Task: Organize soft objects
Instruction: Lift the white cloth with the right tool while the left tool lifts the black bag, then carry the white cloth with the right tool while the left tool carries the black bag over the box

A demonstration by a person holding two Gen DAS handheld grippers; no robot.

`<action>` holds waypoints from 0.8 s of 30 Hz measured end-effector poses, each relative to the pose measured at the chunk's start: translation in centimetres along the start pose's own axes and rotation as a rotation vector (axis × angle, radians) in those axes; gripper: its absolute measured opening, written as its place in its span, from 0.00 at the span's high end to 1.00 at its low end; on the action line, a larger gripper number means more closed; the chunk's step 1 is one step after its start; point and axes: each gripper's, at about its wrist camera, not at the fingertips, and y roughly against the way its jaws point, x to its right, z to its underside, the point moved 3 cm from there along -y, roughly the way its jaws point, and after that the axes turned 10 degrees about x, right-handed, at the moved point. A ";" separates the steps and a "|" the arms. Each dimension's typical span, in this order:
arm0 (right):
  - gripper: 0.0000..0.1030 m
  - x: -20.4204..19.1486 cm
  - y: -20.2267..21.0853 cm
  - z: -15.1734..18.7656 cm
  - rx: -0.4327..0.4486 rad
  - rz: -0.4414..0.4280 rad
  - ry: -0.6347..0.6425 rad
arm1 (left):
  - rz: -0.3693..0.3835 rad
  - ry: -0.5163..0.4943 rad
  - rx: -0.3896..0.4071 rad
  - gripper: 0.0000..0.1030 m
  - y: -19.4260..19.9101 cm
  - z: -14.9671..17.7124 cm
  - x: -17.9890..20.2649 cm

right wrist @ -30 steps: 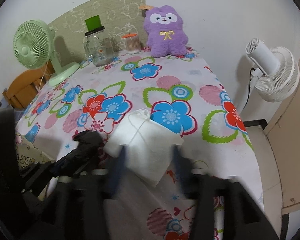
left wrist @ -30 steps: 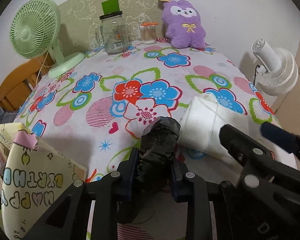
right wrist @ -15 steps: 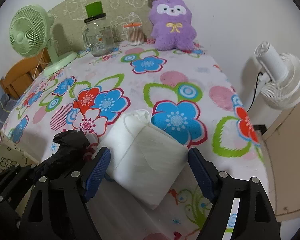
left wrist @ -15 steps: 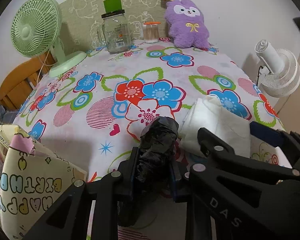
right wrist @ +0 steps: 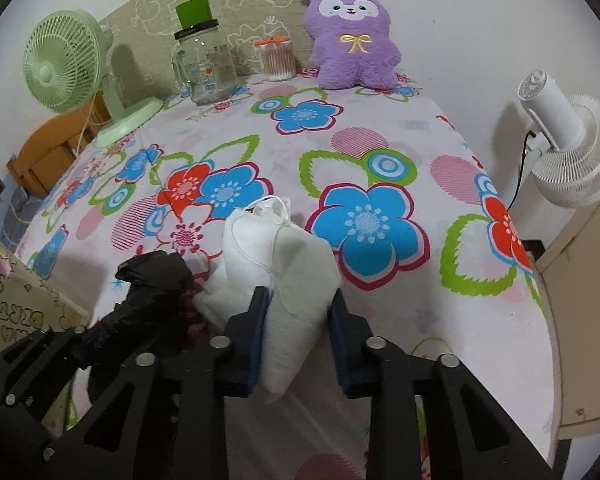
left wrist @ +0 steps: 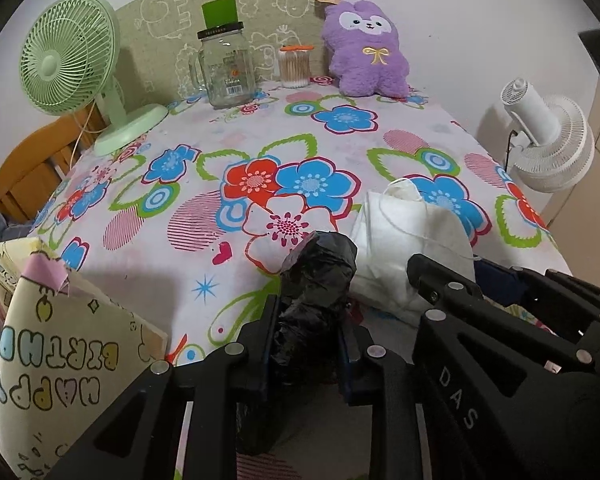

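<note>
A: Closed since half a second ago: right gripper (right wrist: 298,330), formerly spread wide around the white pouch (right wrist: 278,276), now clamped on it at lower centre of the right view.

B: Left gripper (left wrist: 306,336)?

A: Unchanged. Clamped on the black bundle (left wrist: 316,292), lower centre of the left view, just beside the pouch.

B: Progress?

A: Early, by estimate. Both soft items gripped, neither placed. Purple plush toy (right wrist: 350,38) untouched at upper centre against the wall. Destination not evident; possibly the birthday gift bag (left wrist: 56,356) at lower left.

B: Surface and room?

A: Flowered tablecloth (right wrist: 340,152). Green fan (left wrist: 68,60) upper left, glass jar (left wrist: 226,68) and cotton swab tub (left wrist: 295,66) at rear, white fan (right wrist: 568,148) at right, off the table.
</note>
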 end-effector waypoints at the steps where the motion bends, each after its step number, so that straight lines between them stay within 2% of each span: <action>1: 0.74 0.0 0.2 0.1 0.002 0.000 -0.006 | 0.008 0.000 -0.001 0.78 0.2 0.0 0.1; 6: 0.76 0.1 1.8 0.3 0.023 0.009 -0.023 | 0.026 -0.018 0.026 0.78 1.9 0.1 0.5; 24: 0.76 -1.2 11.7 -0.5 0.182 0.079 0.008 | 0.065 -0.065 0.189 0.78 10.8 -1.0 0.6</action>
